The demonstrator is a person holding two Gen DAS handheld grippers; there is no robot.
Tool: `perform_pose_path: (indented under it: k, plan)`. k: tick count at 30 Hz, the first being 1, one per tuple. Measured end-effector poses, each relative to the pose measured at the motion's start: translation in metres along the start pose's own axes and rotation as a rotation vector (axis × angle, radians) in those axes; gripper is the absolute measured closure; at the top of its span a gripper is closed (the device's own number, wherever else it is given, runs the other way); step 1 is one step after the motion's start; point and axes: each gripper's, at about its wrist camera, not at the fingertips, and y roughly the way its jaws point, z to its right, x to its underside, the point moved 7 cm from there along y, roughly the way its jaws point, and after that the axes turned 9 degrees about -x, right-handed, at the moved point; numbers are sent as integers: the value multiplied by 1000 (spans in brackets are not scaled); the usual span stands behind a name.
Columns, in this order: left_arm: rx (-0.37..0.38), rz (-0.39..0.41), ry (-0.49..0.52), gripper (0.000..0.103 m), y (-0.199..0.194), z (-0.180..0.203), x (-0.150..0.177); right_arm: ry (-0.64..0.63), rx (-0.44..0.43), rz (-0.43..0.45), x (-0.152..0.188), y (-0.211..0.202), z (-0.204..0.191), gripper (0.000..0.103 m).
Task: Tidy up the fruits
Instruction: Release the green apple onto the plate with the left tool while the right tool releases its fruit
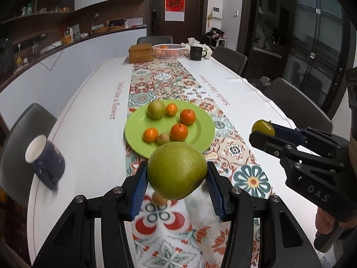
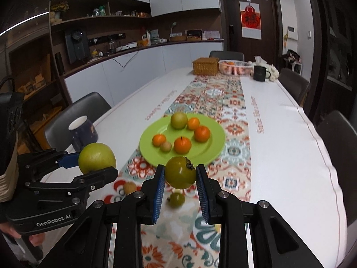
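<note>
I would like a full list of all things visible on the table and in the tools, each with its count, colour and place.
Round green plate: one, on the patterned runner.
Small orange fruits: four, on the plate.
Round green fruit: one, at the plate's far edge.
Small tan fruit: one, on the plate.
Loose fruits: one tan, one green, on the runner.
Dark blue mug: one, left table edge.
Woven basket, white wire basket, black mug: far end.
Left tool: holds a large green citrus.
Right tool: holds a green persimmon-like fruit.
</note>
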Motion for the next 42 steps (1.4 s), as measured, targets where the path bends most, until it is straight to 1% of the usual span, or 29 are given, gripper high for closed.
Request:
perform_pose_path:
  k: [2,5,9,15,20,25,34,39,42]
  plan:
    - [-2,3,8,53,4,-3,-7,-2,-2,6,-9,4,1,74]
    - [17,-8,1,53,16,-10,-18,-3,-5,10,-22,13,4,74]
    - [11,-10,16,53,32,-17,-30,-20,6,8,-35,28,6,74]
    - [12,-25,47,53,60,-24,-44,-33,1,-13,-50,57,11,74]
    - [16,-40,70,53,90,-29,-55,-25,-13,-49,-59,88,20,74]
    - [23,-67,91,53,122,-33,-62,-23,-23,-83,-61,118,29,74]
    - [23,-122,130,53,169,-35,-57,-10,-31,-145,-51,161,43,74]
    - [30,-143,143,53,183,-34,-56,1,-25,-167,-45,175,49,74]
    - [13,-139,153,51,186,-32,-57,10,-20,-170,-43,179,50,73]
